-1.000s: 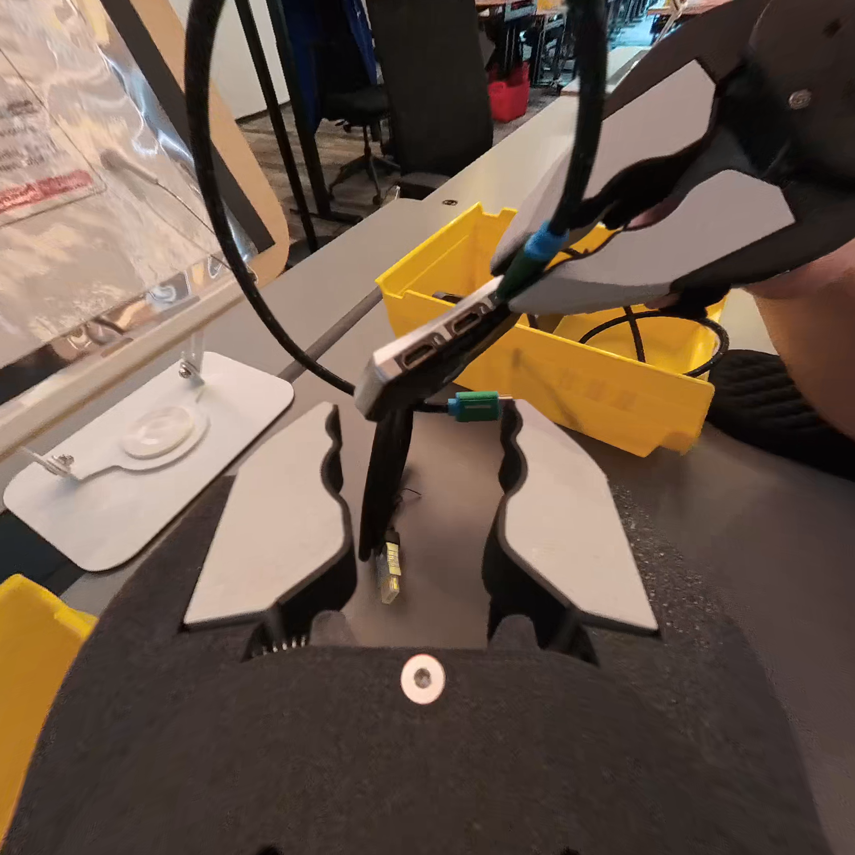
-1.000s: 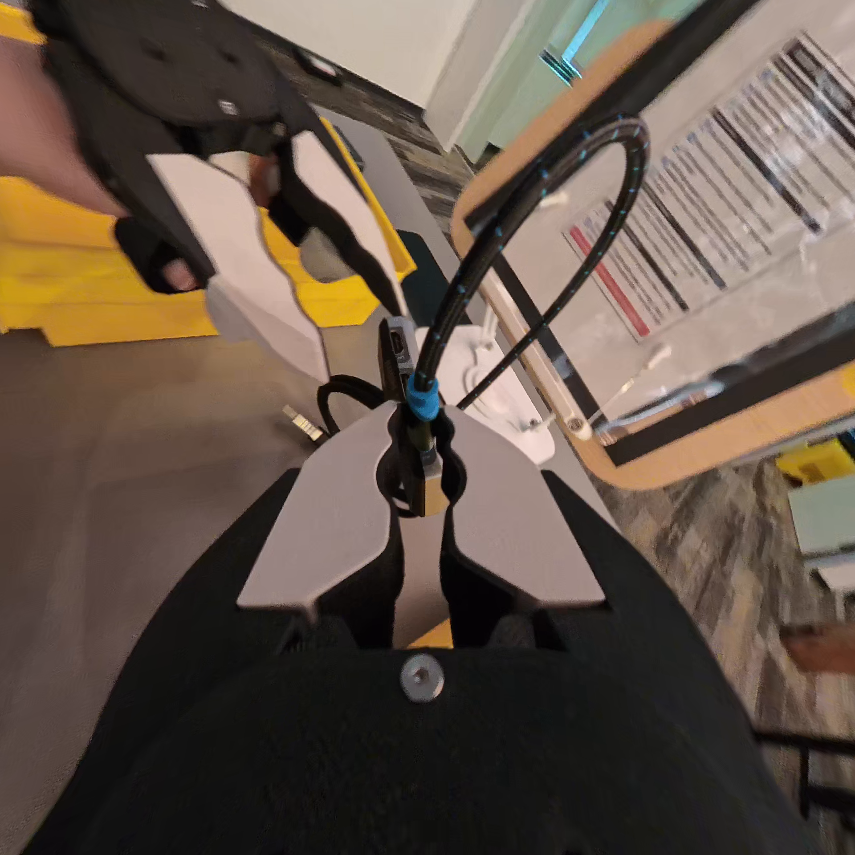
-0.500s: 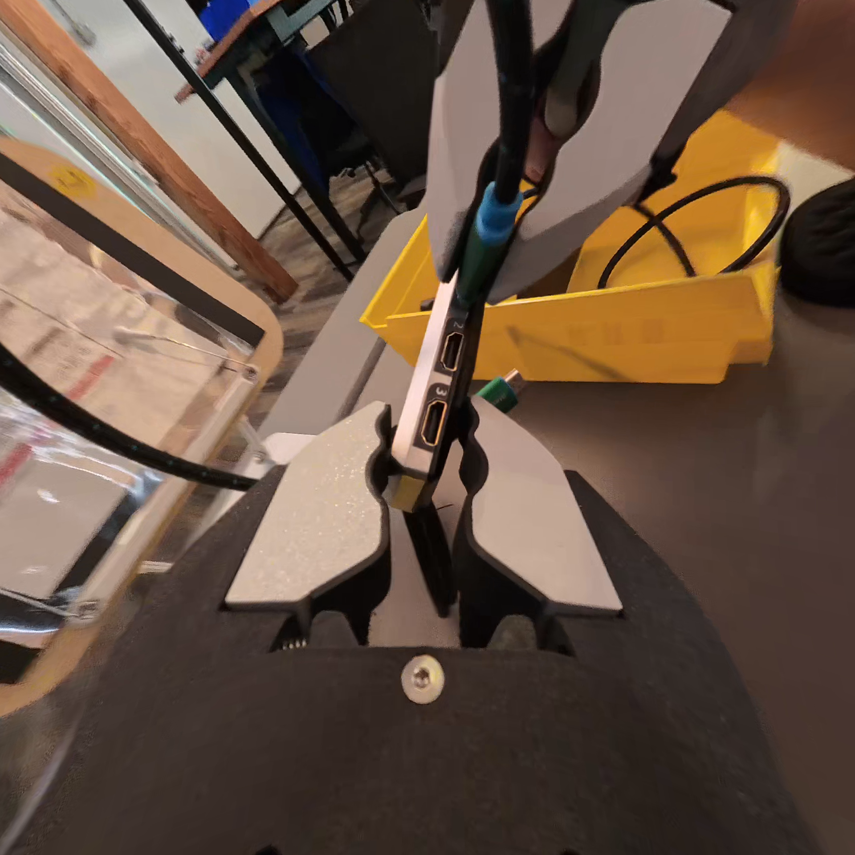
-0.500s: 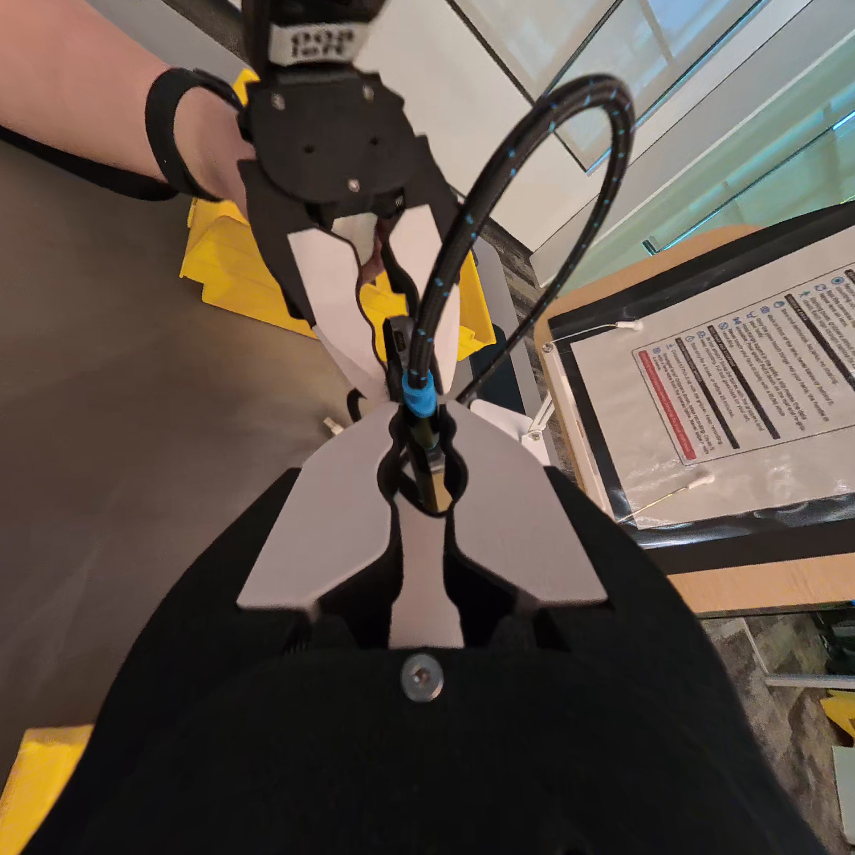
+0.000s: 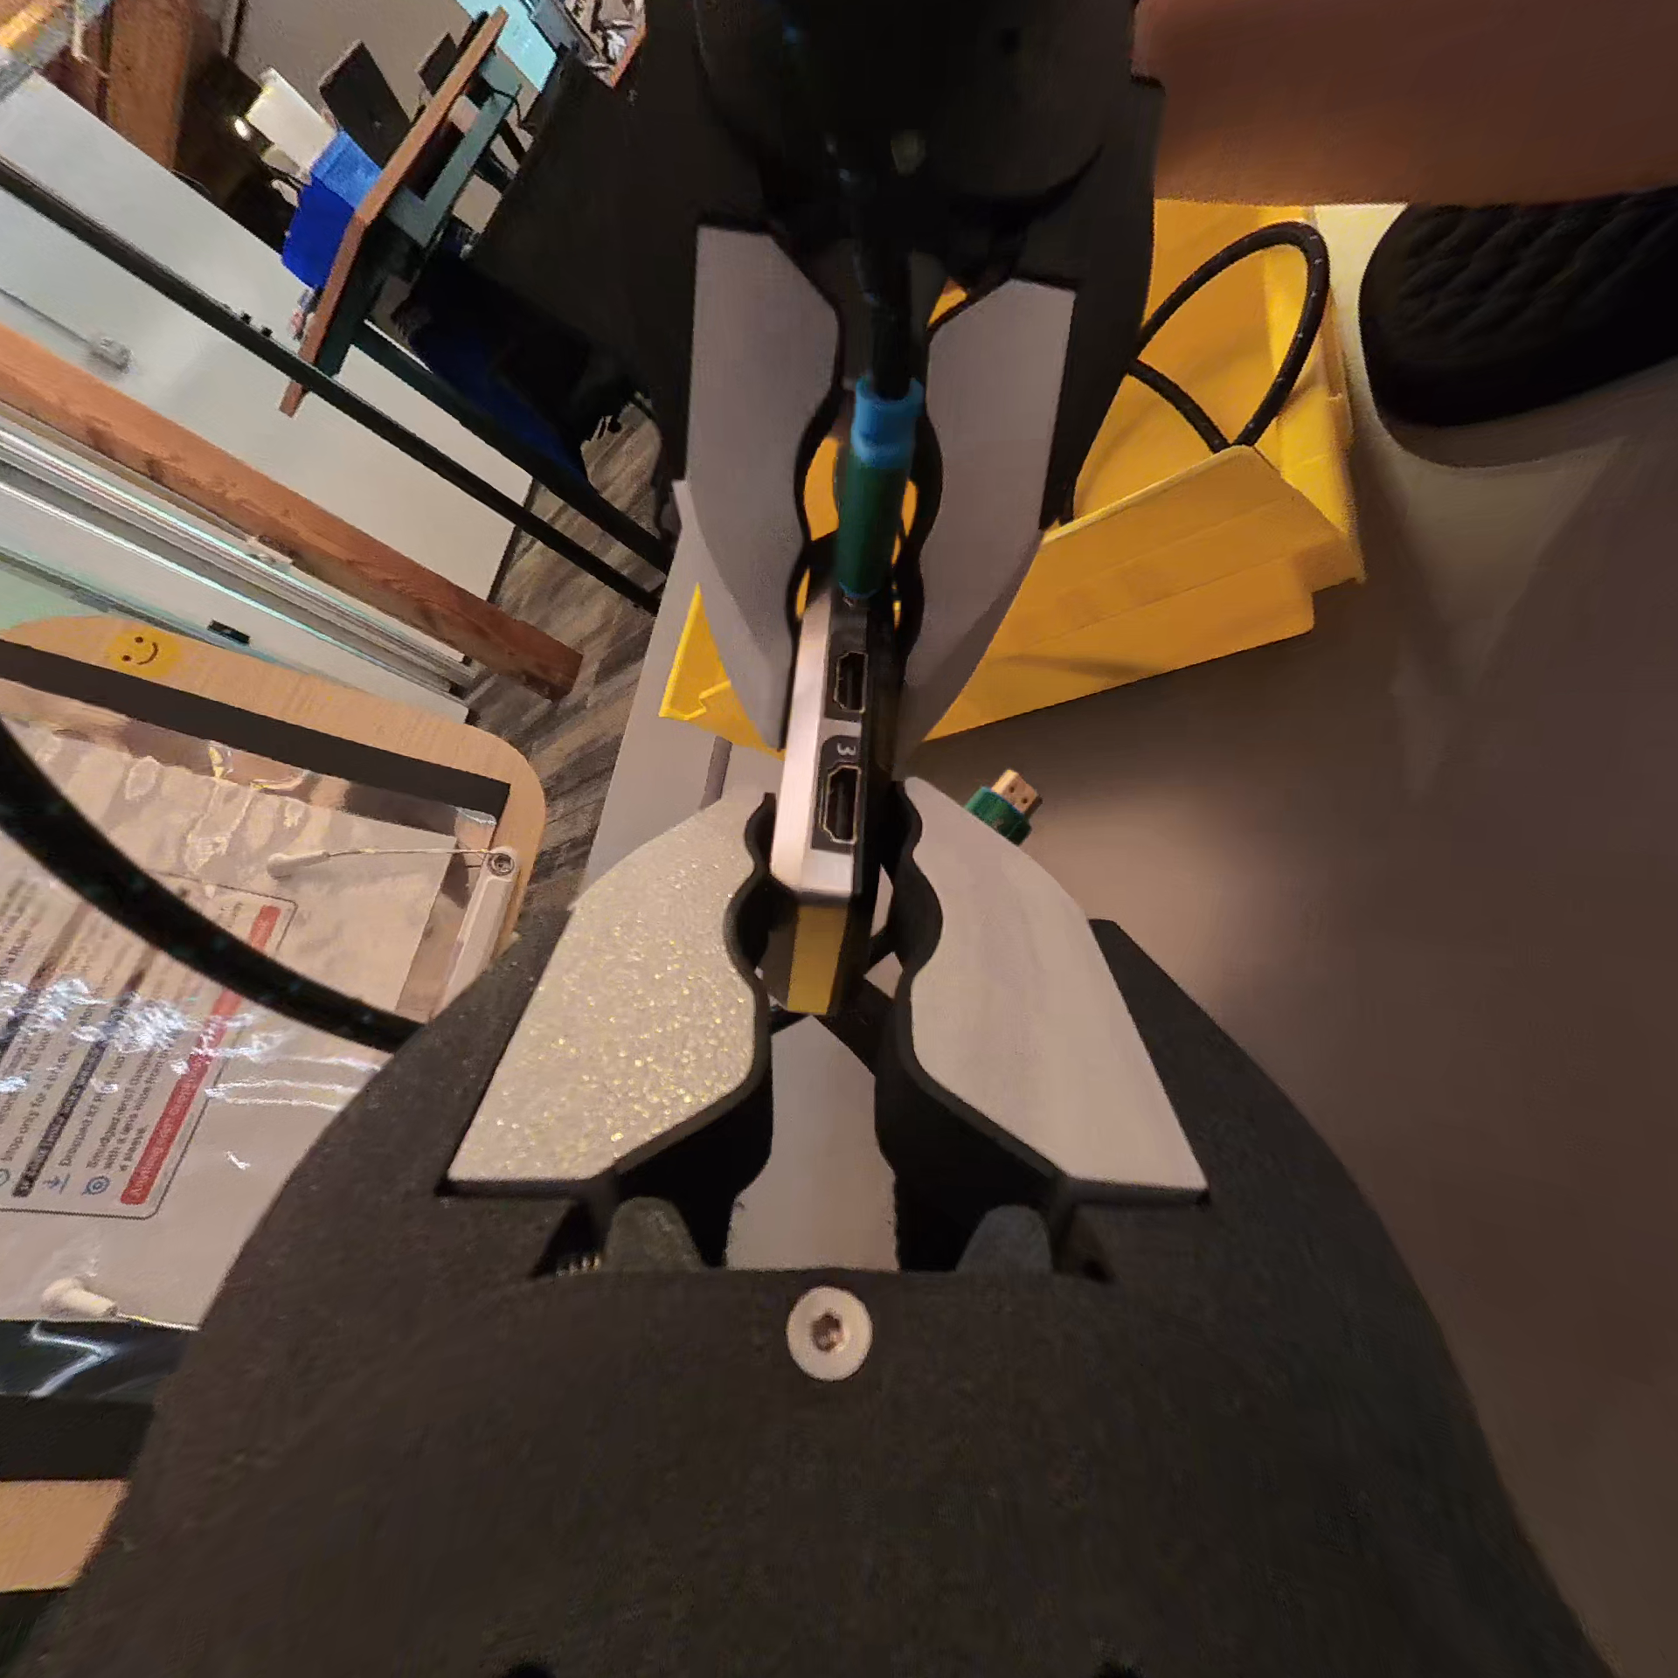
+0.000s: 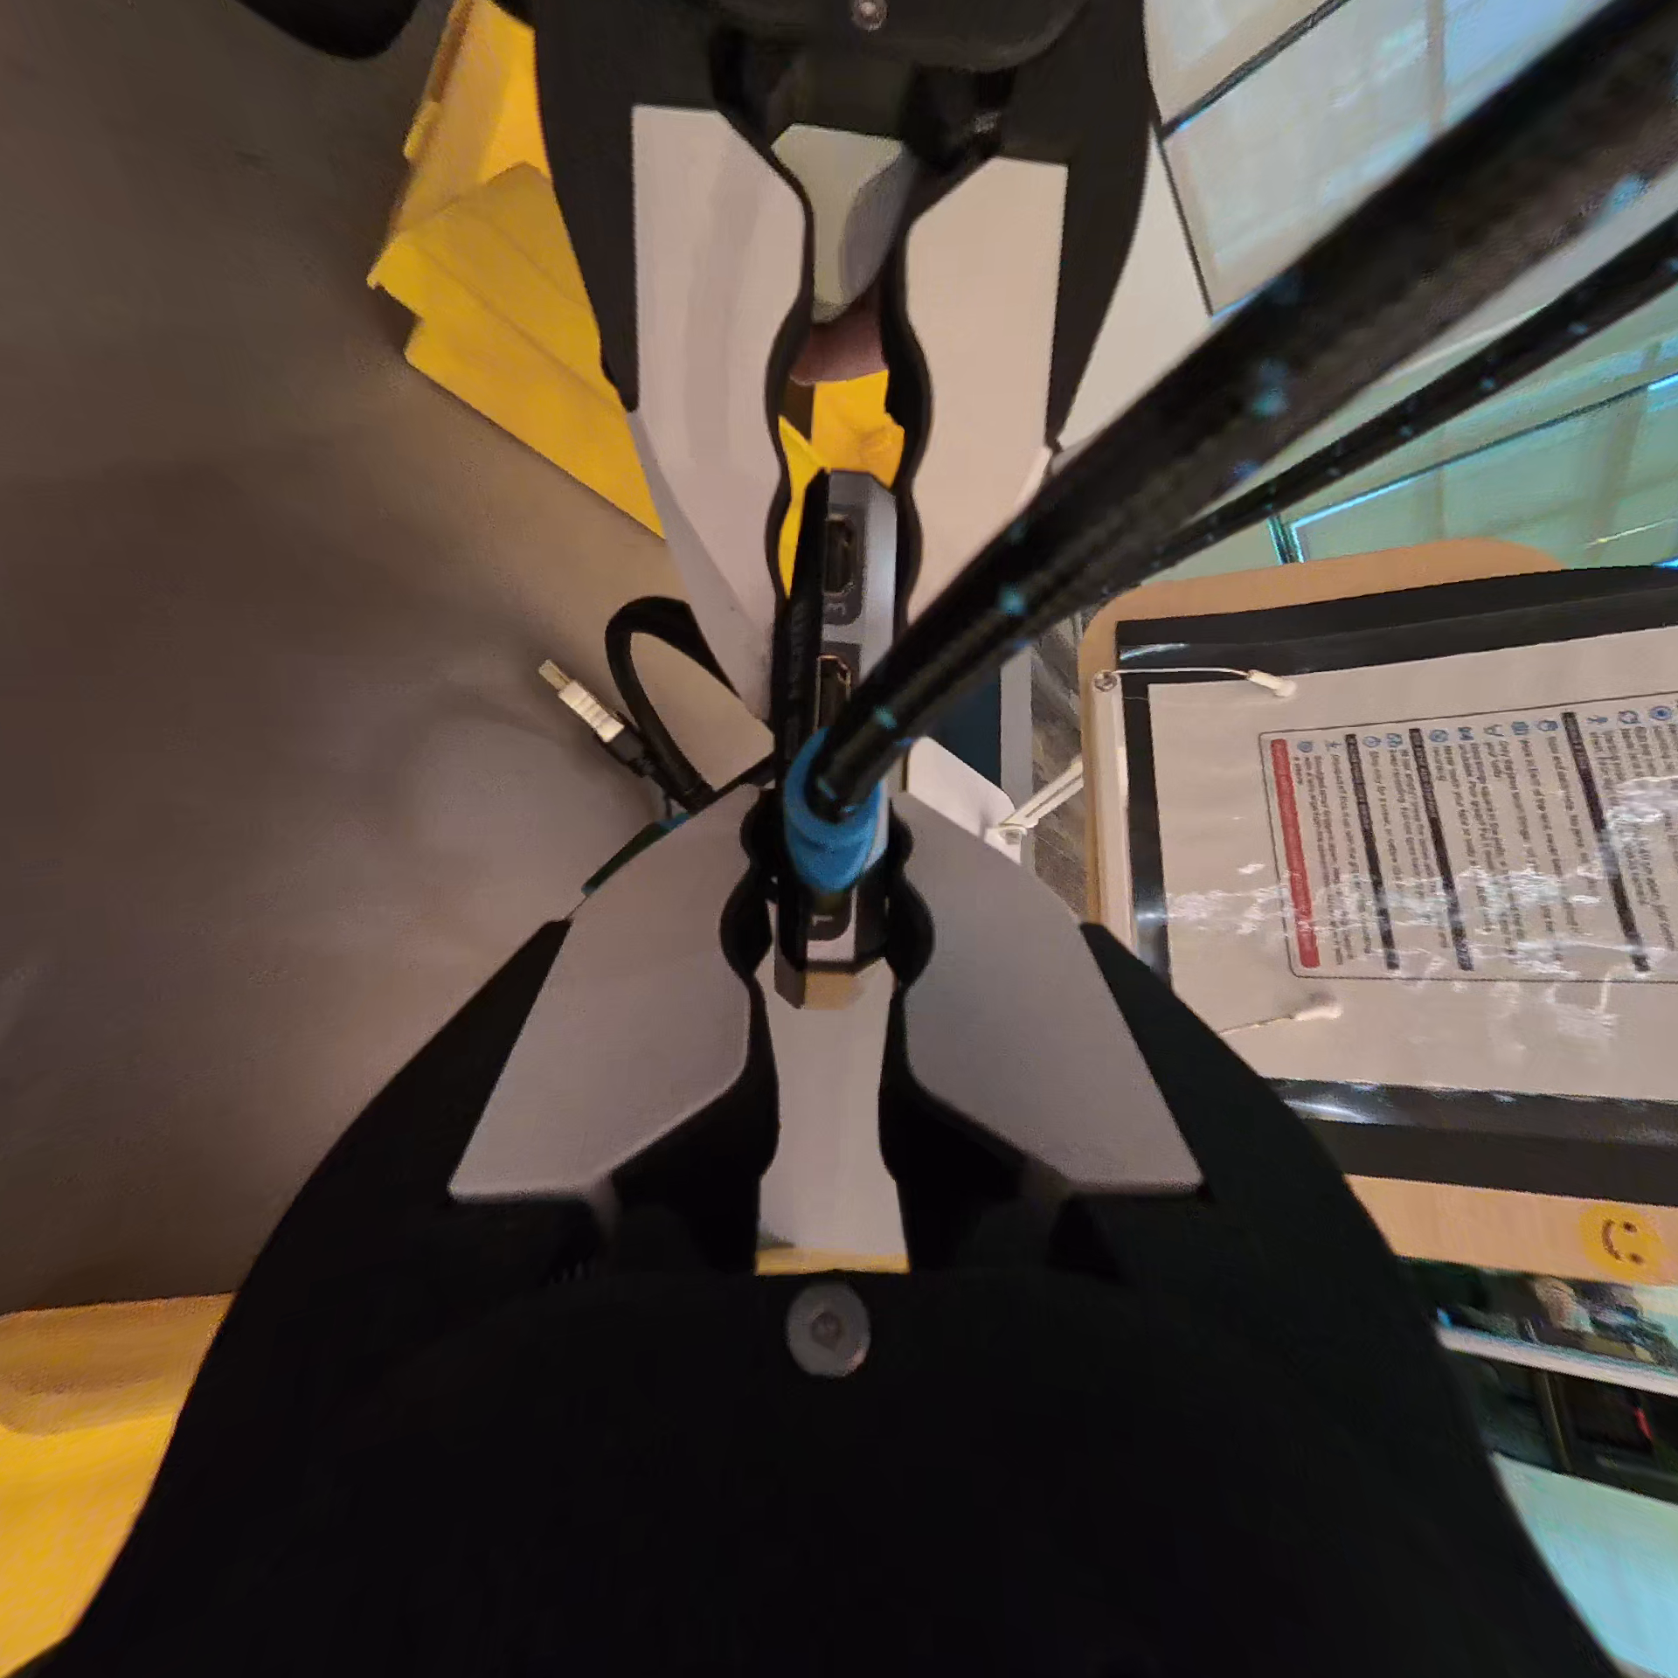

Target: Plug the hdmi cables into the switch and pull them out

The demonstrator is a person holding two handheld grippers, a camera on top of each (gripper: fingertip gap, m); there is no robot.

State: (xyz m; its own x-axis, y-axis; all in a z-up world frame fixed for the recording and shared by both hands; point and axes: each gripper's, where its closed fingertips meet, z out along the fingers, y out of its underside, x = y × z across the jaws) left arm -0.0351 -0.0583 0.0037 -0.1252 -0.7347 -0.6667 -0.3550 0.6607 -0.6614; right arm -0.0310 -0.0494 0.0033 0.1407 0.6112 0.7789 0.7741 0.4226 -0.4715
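Silver flat metal switch (image 5: pixel 822 772) with a yellow end; blue-and-green plastic cable plug (image 5: pixel 873 481); black braided cable (image 6: pixel 1180 508) flecked with blue; yellow plastic bin (image 5: pixel 1180 581)

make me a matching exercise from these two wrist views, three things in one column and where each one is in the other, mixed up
Things:
1. slim silver HDMI switch
2. blue-collared black braided cable plug
3. loose green-bodied HDMI plug

Places:
A. lying on the grey table
B. clamped in the right gripper
C. clamped in the left gripper

Pairs: 1-C, 2-B, 3-A
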